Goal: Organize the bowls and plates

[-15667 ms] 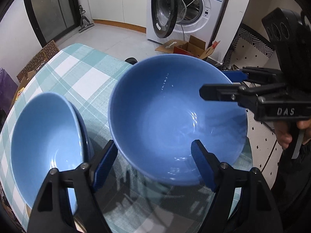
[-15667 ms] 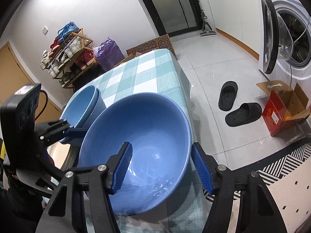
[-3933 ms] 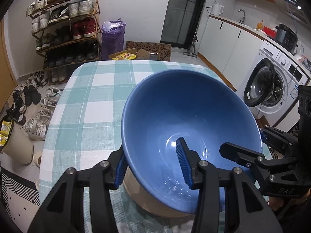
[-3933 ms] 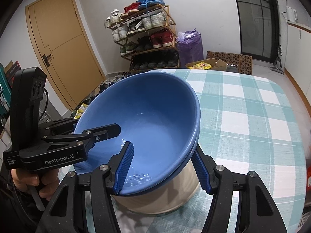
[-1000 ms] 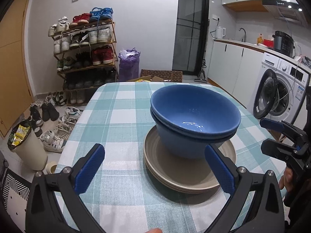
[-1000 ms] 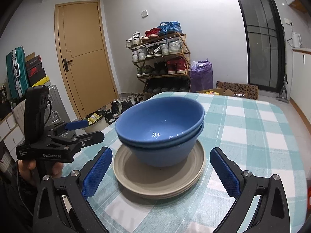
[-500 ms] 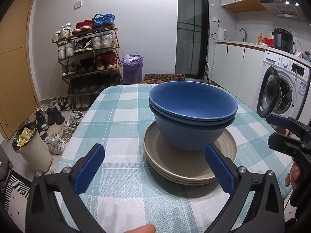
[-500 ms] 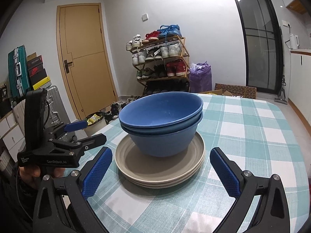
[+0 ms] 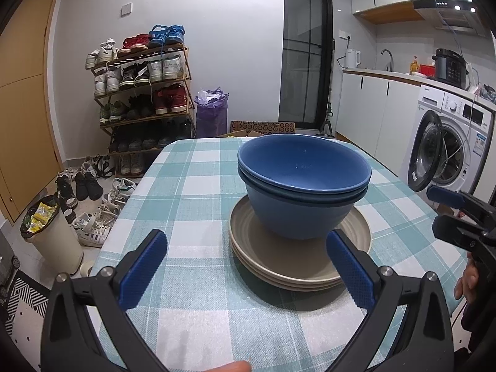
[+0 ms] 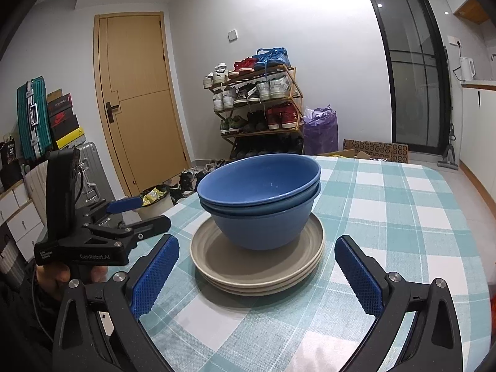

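My left gripper (image 9: 248, 266) and right gripper (image 10: 257, 276) both sit low over the near edge of the table (image 9: 192, 192), each spread wide and holding nothing, with the stack straight ahead between the fingers. The two blue bowls (image 9: 303, 186) are nested one in the other and stand on the beige plates (image 9: 297, 263), so I judge the tidying is essentially done. The risk I see is a careless nudge: either open finger swinging inward could catch a plate rim or the lower bowl's wall, and the bowls, resting on a small foot, could slide or tip on the smooth plate. The checked tablecloth (image 10: 387, 217) may also drag if I snag it. Around me are a shoe rack (image 9: 142, 93), a wooden door (image 10: 139, 99) and a washing machine (image 9: 446, 148) with its door open.
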